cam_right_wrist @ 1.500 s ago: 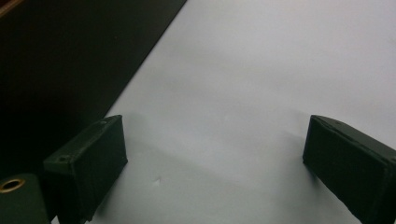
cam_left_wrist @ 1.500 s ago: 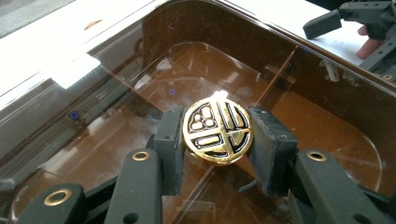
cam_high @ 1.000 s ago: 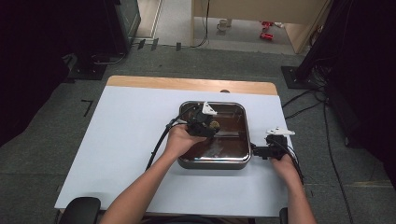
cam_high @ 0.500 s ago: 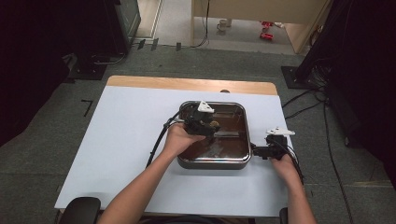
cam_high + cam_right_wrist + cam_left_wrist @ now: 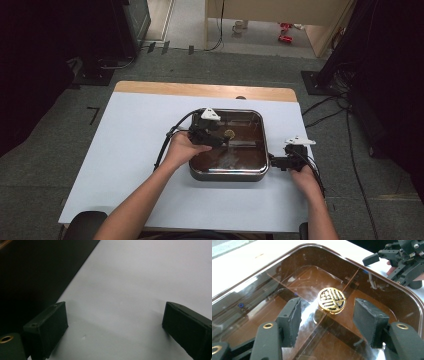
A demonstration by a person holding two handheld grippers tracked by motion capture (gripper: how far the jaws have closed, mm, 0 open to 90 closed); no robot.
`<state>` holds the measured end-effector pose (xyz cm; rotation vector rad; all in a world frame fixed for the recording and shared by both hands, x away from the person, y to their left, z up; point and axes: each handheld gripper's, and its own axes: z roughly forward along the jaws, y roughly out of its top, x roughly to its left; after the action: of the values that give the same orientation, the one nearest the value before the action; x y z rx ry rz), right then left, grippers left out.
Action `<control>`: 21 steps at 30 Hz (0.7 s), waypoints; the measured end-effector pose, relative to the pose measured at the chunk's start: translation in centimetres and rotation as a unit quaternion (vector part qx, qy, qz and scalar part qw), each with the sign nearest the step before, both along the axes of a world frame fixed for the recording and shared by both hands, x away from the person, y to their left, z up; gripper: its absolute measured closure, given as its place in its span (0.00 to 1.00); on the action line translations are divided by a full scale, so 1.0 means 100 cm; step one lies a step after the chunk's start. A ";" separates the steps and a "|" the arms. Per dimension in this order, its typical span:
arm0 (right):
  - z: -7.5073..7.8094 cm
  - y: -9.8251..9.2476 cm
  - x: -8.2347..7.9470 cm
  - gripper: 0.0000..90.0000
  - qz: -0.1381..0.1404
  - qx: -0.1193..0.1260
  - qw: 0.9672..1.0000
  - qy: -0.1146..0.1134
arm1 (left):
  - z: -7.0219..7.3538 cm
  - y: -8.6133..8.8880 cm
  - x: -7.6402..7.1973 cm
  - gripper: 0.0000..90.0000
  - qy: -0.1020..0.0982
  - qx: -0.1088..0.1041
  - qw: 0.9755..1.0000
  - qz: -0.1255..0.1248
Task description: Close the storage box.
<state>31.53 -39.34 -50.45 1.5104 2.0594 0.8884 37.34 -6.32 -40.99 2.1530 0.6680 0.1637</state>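
Note:
A square metal pan (image 5: 227, 174) with a brown see-through lid (image 5: 245, 150) sits on the white table. A round gold knob (image 5: 229, 133) stands at the lid's centre. My left gripper (image 5: 221, 139) hovers over the lid, open. In the left gripper view the knob (image 5: 331, 300) lies just beyond and between the jaws of the left gripper (image 5: 328, 322), with the pads apart from it. My right gripper (image 5: 273, 161) rests on the table against the pan's right side, open. In the right gripper view it (image 5: 115, 327) has only bare table between its pads.
The dark wall of the pan (image 5: 37, 277) runs along the left of the right gripper view. The right gripper (image 5: 402, 255) shows beyond the lid's far corner in the left gripper view. The white table (image 5: 125, 150) has free room left and in front of the pan.
My left gripper has drawn back slightly to the left over the lid. The right gripper and the pan have stayed put.

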 end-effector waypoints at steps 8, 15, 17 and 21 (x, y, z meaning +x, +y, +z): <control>0.000 0.000 0.000 0.06 0.000 0.000 1.000 0.000 | 0.000 0.017 -0.006 0.35 -0.009 0.029 0.999 -0.015; 0.000 0.000 0.000 0.06 0.000 0.000 1.000 0.000 | -0.003 0.043 -0.009 0.35 0.000 -0.006 1.000 0.000; 0.000 0.000 0.000 0.06 0.000 0.000 1.000 0.000 | -0.003 0.050 -0.010 0.35 -0.005 -0.006 1.000 0.005; 0.000 0.000 0.000 0.06 0.000 0.000 1.000 0.000 | -0.004 0.065 -0.011 0.34 -0.009 0.002 1.000 0.021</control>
<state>31.53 -39.32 -50.44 1.5098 2.0585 0.8883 36.25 0.16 -41.36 2.1399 0.7024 0.2070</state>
